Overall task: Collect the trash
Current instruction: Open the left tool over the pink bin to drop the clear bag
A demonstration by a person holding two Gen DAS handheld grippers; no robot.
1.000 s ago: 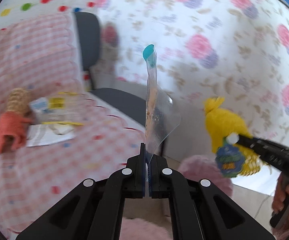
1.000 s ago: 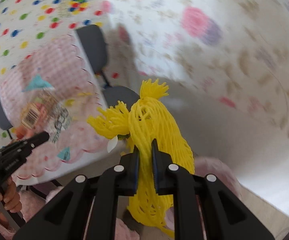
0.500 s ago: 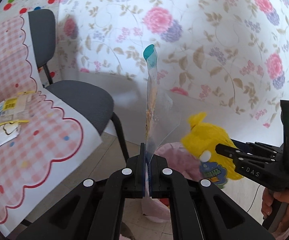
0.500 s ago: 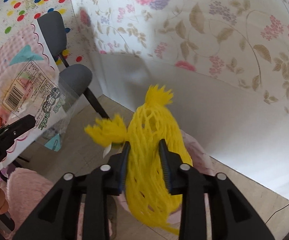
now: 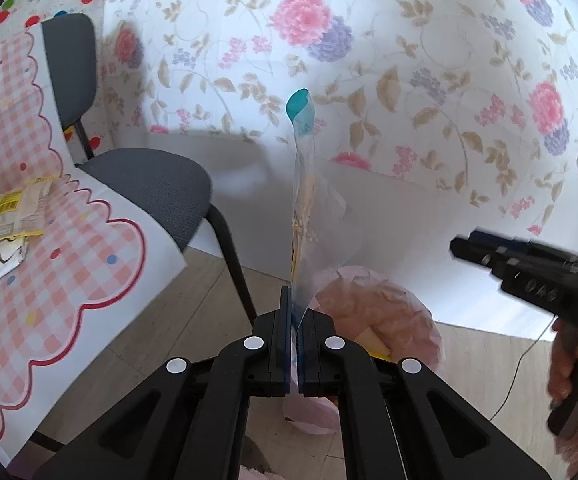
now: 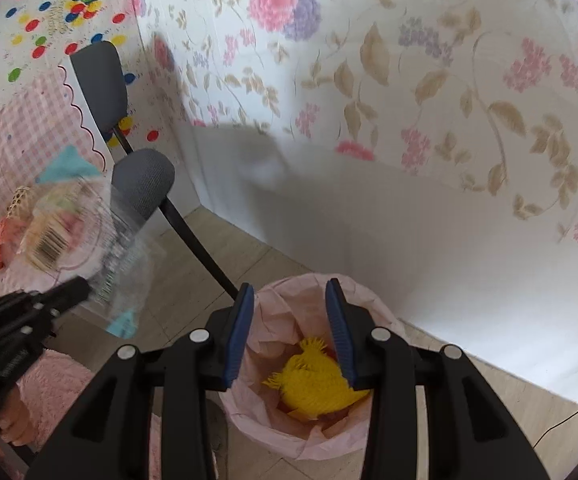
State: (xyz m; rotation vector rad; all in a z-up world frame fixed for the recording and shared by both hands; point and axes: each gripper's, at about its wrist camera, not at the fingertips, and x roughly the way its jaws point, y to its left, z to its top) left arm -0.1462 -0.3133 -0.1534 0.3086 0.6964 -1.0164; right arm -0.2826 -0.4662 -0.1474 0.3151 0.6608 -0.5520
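Left wrist view — clear wrapper [image 5: 303,200] stands upright in left tongs [image 5: 293,320].

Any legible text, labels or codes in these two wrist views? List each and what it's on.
"DAS": embossed on the black right gripper, upside down and blurred in the left wrist view, so uncertain.
Barcode and print on the clear plastic wrapper pinched by the left gripper: blurred, unreadable.
Yellow barcode label on the flat packet on the pink checked tablecloth: too small to read.
Nothing else carries text.
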